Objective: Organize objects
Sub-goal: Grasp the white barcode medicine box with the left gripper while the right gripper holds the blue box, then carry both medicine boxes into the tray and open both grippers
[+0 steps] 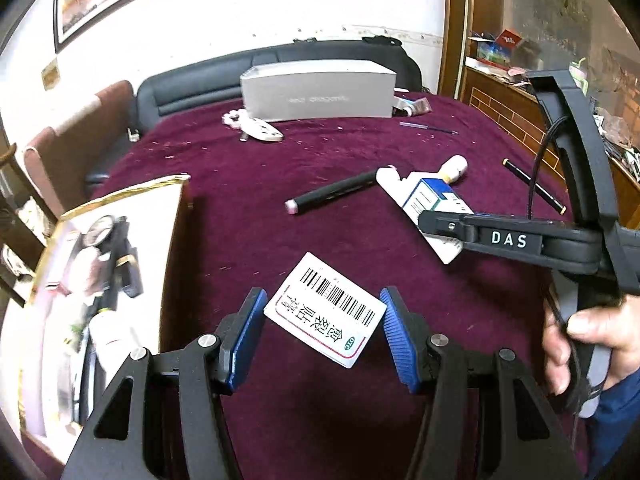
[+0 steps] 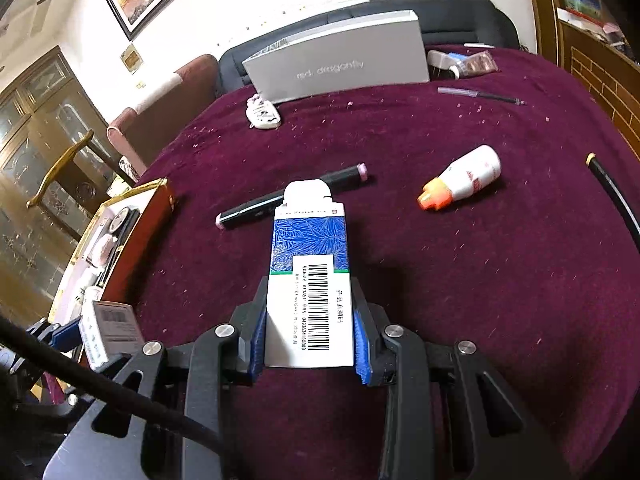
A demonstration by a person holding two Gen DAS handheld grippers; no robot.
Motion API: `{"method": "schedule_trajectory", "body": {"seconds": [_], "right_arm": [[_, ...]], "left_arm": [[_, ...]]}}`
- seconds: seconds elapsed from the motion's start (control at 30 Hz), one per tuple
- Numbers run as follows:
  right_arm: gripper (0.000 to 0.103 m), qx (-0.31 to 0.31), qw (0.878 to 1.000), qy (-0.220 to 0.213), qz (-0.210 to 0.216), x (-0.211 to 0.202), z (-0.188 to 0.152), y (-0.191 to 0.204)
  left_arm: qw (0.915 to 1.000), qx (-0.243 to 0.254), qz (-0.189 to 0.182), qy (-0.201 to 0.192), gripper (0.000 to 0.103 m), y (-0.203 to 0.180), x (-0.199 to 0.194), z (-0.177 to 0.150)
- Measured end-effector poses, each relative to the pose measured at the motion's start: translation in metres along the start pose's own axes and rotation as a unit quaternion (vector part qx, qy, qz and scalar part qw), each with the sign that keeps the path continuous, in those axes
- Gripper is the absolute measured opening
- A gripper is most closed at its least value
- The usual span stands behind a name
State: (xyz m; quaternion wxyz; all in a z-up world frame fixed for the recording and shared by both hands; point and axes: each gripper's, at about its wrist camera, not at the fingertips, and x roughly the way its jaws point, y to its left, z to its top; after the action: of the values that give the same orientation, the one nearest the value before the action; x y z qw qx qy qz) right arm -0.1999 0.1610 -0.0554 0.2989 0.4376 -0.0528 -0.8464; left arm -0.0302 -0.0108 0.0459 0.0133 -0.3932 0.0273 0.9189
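Note:
My left gripper [image 1: 324, 320] is shut on a small white box with a barcode [image 1: 326, 310], held above the maroon tablecloth [image 1: 320, 168]; the same box shows in the right wrist view [image 2: 108, 332]. My right gripper [image 2: 310, 332] is shut on a blue-and-white carton with a barcode [image 2: 310, 280], which also shows in the left wrist view [image 1: 430, 200]. A gold-rimmed open box [image 1: 108, 280] with several items inside lies at the left; it also shows in the right wrist view [image 2: 112, 240].
A black marker [image 2: 292, 198] lies behind the carton and a white bottle with an orange cap [image 2: 464, 178] to its right. A grey box [image 2: 340, 60] stands at the back, with a pen [image 2: 480, 96] and a black stick [image 2: 616, 196] to the right.

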Motion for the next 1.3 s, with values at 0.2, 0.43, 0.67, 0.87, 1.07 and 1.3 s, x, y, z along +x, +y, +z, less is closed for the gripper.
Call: {"method": "schedule_trajectory", "body": {"seconds": [0.2, 0.43, 0.67, 0.87, 1.07, 1.3], "right_arm": [[0.031, -0.004, 1.000, -0.002, 0.009, -0.013, -0.016, 0.024], [0.031, 0.011, 0.999, -0.015, 0.028, -0.029, -0.040, 0.041], [0.031, 0.006, 1.000, -0.020, 0.016, -0.038, -0.046, 0.053], [0.031, 0.001, 1.000, -0.021, 0.016, -0.039, -0.049, 0.061], [0.032, -0.005, 1.000, -0.020, 0.014, -0.039, -0.048, 0.070], [0.032, -0.016, 1.000, -0.022, 0.011, -0.041, -0.046, 0.082]], "left_arm": [[0.9997, 0.005, 0.017, -0.017, 0.052, 0.009, -0.009, -0.018], [0.9995, 0.018, 0.013, -0.025, 0.052, 0.012, -0.012, -0.029], [0.9986, 0.023, 0.012, -0.045, 0.052, 0.013, -0.022, -0.032], [0.9979, 0.025, 0.014, -0.058, 0.052, 0.015, -0.030, -0.032], [0.9970, 0.024, 0.017, -0.071, 0.052, 0.017, -0.040, -0.033], [0.9965, 0.014, 0.014, -0.082, 0.053, 0.027, -0.048, -0.033]]}}
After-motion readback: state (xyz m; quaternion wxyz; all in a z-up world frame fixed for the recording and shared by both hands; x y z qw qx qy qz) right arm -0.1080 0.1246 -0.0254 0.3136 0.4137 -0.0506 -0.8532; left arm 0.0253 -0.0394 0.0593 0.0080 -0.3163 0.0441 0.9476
